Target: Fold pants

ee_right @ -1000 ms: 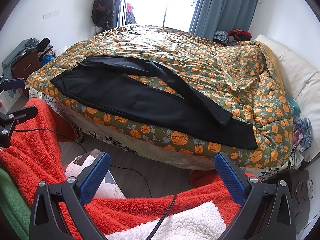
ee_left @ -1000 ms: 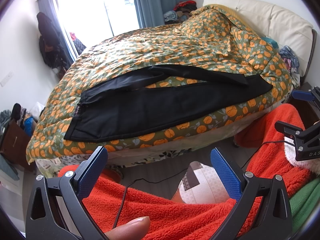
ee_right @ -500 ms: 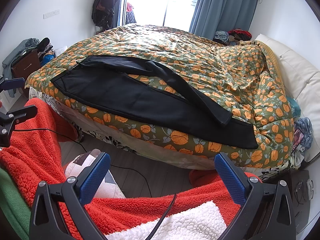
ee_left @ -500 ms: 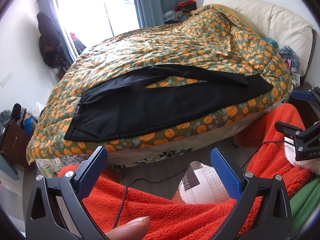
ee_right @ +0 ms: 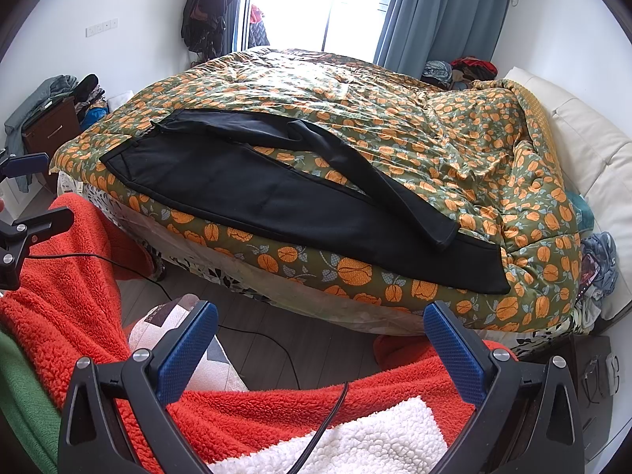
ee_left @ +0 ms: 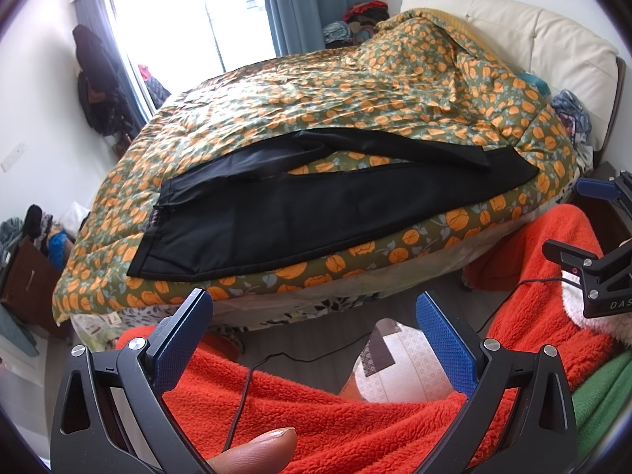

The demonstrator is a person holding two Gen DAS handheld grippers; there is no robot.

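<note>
Black pants (ee_left: 300, 205) lie spread along the near edge of the bed, waistband to the left, one leg crossing over the other toward the right. They also show in the right wrist view (ee_right: 276, 193). My left gripper (ee_left: 314, 308) is open and empty, held back from the bed above the floor. My right gripper (ee_right: 320, 316) is open and empty, also short of the bed edge. The right gripper shows at the right edge of the left wrist view (ee_left: 592, 237), and the left gripper shows at the left edge of the right wrist view (ee_right: 27, 193).
The bed carries an orange-flowered green duvet (ee_left: 355, 91) bunched up toward a cream headboard (ee_left: 533, 27). A red fleece blanket (ee_left: 316, 407) and a cable (ee_left: 245, 387) lie below the grippers. A brown nightstand (ee_right: 51, 126) stands at left. Clothes pile by the curtains (ee_right: 458, 67).
</note>
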